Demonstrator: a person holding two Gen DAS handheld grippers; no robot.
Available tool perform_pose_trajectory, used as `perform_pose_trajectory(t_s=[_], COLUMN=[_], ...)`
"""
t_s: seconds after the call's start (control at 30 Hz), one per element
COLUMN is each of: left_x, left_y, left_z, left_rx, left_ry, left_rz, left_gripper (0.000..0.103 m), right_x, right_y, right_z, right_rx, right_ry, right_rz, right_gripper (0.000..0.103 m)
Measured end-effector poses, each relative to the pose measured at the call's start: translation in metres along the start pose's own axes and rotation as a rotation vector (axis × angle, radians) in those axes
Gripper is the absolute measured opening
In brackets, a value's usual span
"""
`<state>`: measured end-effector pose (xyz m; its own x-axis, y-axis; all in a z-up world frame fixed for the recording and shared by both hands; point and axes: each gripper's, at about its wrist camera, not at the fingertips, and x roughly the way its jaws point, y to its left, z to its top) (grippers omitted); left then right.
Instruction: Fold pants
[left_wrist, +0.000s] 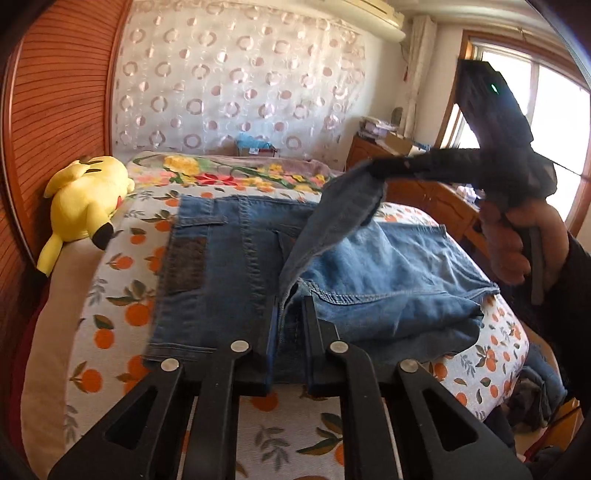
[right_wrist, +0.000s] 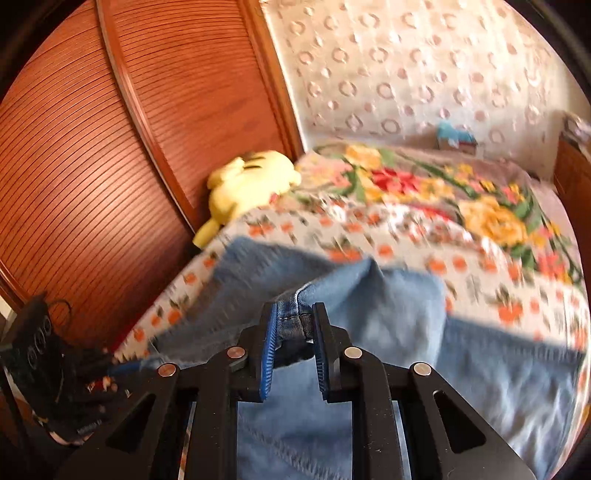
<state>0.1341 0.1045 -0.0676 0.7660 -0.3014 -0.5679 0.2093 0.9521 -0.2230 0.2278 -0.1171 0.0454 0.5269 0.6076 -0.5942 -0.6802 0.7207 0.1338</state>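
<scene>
Jeans (left_wrist: 258, 266) lie part-folded on the bed (left_wrist: 122, 332). Our right tool (right_wrist: 294, 332) pinches a hem, lifting it over; our left tool (left_wrist: 290, 343) grips the near fold. Next, we judge, lay the hem flat toward the waistband.

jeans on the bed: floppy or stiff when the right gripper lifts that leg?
Likely floppy: the jeans sag in a drape from the right gripper. Probably hefty for cloth; thick seams show. Slip seems unlikely, since the hem sits pinched between ribbed pads.
</scene>
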Motion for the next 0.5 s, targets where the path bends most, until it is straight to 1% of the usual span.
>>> perform_pose_trajectory(t_s=[0.07,0.2,0.27,0.37,0.47,0.5], left_x=[-0.008,-0.018,-0.019,-0.013,-0.009,-0.008], left_y=[0.006,0.025,0.036,0.05,0.057,0.058], left_z=[0.001,0.0,-0.003,-0.009,-0.013,-0.015], left_rx=[-0.005,-0.031,-0.042,-0.041,-0.047,-0.044], left_ry=[-0.014,-0.034,-0.025,0.007,0.033,0.042], left_rz=[0.01,0.032,0.043,0.075,0.089,0.09], left_gripper=[0.013,0.013,0.013,0.013,0.013,0.016], right_x=[0.008,0.028,0.046,0.083,0.106,0.111], right_y=[0.017,0.042,0.046,0.058,0.064,0.066], right_z=[0.014,0.025,0.028,0.035,0.044,0.047], right_rx=[-0.038,-0.077,-0.081,-0.09,-0.082,-0.075], right_ry=[-0.004,-0.011,0.003,0.03,0.057,0.061], right_rz=[-0.001,0.007,0.011,0.009,-0.006,-0.014], right_gripper=[0.019,0.019,0.019,0.019,0.02,0.025])
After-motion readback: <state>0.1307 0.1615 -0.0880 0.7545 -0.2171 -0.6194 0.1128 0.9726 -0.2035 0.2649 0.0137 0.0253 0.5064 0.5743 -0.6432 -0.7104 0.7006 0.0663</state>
